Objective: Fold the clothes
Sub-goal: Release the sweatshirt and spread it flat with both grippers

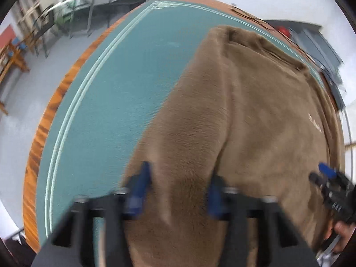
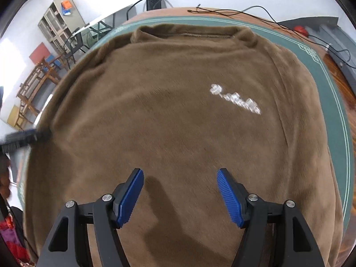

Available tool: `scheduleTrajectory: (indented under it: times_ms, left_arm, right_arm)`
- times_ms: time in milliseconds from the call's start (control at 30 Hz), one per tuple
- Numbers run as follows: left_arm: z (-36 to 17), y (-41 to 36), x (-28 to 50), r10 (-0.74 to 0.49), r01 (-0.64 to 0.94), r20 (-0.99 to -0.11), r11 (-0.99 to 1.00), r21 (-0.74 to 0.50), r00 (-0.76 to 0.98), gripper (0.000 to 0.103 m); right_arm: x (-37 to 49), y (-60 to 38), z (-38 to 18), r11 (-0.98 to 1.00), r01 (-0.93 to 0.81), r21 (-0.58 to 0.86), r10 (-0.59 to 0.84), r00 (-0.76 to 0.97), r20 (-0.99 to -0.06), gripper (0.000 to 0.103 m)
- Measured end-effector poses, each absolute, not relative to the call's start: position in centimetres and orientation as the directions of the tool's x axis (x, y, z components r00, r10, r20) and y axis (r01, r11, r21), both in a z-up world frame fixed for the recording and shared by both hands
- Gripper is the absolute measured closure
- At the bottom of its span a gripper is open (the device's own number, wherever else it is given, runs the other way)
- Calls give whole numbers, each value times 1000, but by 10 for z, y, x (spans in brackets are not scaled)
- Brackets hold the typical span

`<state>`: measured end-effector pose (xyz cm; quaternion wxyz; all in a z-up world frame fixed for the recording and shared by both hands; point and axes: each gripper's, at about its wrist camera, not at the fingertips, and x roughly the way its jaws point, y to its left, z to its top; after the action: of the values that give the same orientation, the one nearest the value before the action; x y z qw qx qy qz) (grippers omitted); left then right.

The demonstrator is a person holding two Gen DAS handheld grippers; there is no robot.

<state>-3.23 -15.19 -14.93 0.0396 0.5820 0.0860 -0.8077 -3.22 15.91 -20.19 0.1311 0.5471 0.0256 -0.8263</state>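
Note:
A brown fleece sweater (image 2: 178,102) lies spread flat on the green mat (image 1: 115,102), collar (image 2: 189,33) at the far side and white lettering (image 2: 235,100) on the chest. My left gripper (image 1: 180,187) is over the sweater's left edge. It is blurred, its blue pads stand apart, and a raised ridge of brown fabric lies between them. My right gripper (image 2: 180,178) hovers open over the lower middle of the sweater, nothing between its fingers. The left wrist view shows the right gripper (image 1: 327,173) at the far right. The right wrist view shows the left gripper (image 2: 26,138) as a blur at the sweater's left side.
The mat covers a wooden table (image 1: 46,120) whose edge curves round the left. Black cables (image 2: 255,11) run along the table's far side. Chairs (image 2: 73,44) and a shelf cabinet (image 2: 60,20) stand on the floor beyond. A hand (image 1: 342,231) holds the right gripper.

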Motion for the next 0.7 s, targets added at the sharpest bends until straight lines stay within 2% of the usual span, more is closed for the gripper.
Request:
scheduleTrajectory:
  times_ms: [200,500,700]
  left_arm:
    - [-135,-195,-48,-6,231,-941,-970,-76,-339,85]
    - [-92,-247,-99,-148,303,-892,-953,13,-426,87]
    - [-107,-241,-125,-212,297,-897,-950,97,-388,86]
  right_arm:
    - [-29,167,-203,-972,221,82,-167,-400,-901,33]
    - [-33,216,-197,-998,54,44,-63,-431,-900,33]
    - [-29,258,-182,-999,-32,1,14,-470,-882,33]
